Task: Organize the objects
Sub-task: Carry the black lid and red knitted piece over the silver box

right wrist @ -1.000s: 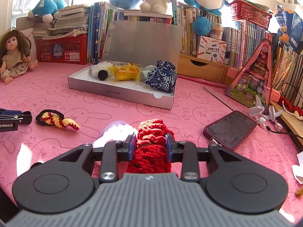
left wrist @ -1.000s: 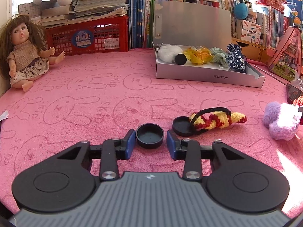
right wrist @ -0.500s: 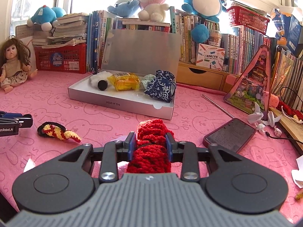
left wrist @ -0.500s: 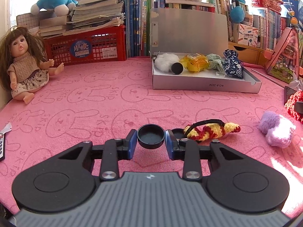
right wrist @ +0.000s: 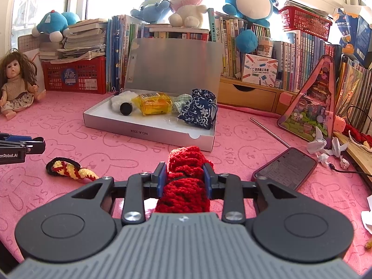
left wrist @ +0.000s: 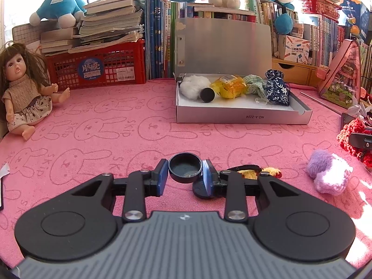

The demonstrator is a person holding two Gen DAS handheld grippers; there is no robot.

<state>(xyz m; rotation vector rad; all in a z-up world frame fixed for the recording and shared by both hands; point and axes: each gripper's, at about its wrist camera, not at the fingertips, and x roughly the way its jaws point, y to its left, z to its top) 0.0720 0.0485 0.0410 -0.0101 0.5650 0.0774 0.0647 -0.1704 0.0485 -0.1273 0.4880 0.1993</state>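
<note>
Your left gripper [left wrist: 185, 173] pinches a small black cap [left wrist: 185, 167] between its fingers above the pink table [left wrist: 116, 134], and your right gripper [right wrist: 185, 176] clamps a red knitted piece [right wrist: 184, 179]. Farther back, the open grey box [right wrist: 148, 133] sits toward the table's rear edge.

A brown-haired doll in a knitted beige top [left wrist: 22, 88] sits at the left edge of the frame on the pink rabbit-print cloth [left wrist: 97, 125]. Behind it, upper left, a red plastic crate [left wrist: 97, 64] bears a stack of books [left wrist: 104, 31] and a blue plush toy [left wrist: 58, 8]. A row of upright books [right wrist: 290, 48] fills the upper right, topped by a pink rabbit plush [right wrist: 187, 3]. At right lie a dark smartphone [right wrist: 284, 168] and a pink triangular case [right wrist: 311, 102].
</note>
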